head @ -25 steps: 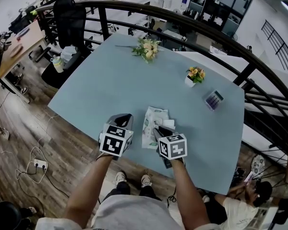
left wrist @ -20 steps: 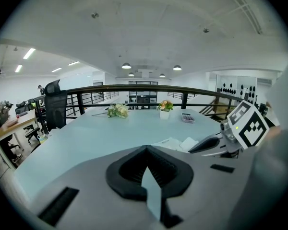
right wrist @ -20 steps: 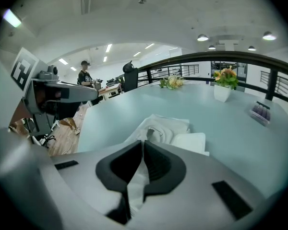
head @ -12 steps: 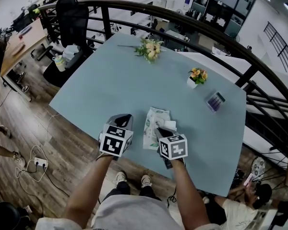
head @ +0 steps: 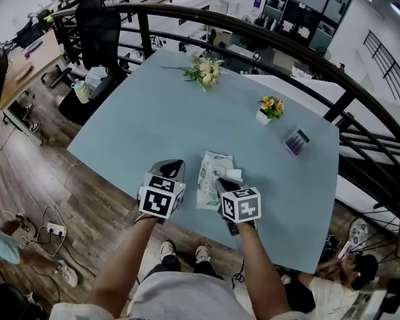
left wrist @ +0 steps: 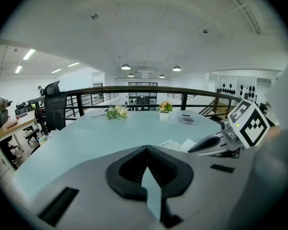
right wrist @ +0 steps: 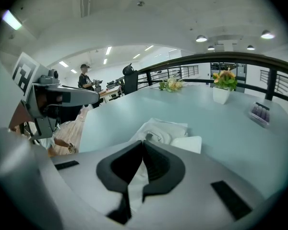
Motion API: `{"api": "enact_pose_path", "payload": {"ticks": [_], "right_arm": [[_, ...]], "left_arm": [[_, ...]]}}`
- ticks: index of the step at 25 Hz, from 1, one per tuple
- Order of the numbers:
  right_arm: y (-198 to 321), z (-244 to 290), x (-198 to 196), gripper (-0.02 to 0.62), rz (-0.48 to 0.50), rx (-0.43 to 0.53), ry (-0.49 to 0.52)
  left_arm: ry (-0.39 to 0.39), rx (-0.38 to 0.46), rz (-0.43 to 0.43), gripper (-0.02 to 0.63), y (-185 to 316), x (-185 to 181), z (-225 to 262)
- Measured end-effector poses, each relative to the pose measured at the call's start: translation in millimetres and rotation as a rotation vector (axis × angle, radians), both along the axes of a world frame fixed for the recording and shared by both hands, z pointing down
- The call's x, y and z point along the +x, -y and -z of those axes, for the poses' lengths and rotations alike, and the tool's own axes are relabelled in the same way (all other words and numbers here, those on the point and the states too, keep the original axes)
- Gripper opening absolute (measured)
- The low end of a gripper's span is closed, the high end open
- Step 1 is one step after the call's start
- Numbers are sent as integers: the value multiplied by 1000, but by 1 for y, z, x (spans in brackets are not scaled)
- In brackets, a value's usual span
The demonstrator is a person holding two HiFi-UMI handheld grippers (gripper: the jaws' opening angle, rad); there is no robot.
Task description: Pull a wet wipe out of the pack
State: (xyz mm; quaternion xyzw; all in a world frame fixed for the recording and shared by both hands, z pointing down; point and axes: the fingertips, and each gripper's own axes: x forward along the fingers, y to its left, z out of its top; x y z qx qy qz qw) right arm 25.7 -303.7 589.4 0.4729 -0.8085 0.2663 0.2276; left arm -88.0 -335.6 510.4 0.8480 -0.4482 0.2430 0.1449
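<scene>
One blue table (head: pixel 153 112) beside black railing (head: pixel 253 29)

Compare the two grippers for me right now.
The right gripper is at the opening of the wipe pack; the left gripper hangs beside the pack, over the table. The right's jaws pinch white material, seemingly a wet wipe; the left's hold nothing. Shared: jaws closed, pointing away from the person.

This is a big open office. A black office chair (head: pixel 97 25) and a wooden desk (head: pixel 27 62) stand past the tabletop's (head: pixel 153 112) far left corner. A black railing (head: pixel 267 32) curves round its far edge. Round ceiling lights (left wrist: pixel 126 67) shine above. A power strip (head: pixel 55 229) lies on the wood floor (head: pixel 27 172).
</scene>
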Motion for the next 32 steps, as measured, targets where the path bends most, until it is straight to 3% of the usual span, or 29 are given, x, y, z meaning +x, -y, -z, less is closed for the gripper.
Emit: {"api": "enact_pose_path", "payload": {"ticks": [32], "right_arm": [[21, 53, 24, 8, -52, 113, 12]], "left_arm": [[-13, 61, -34, -6, 9, 17, 25]]}}
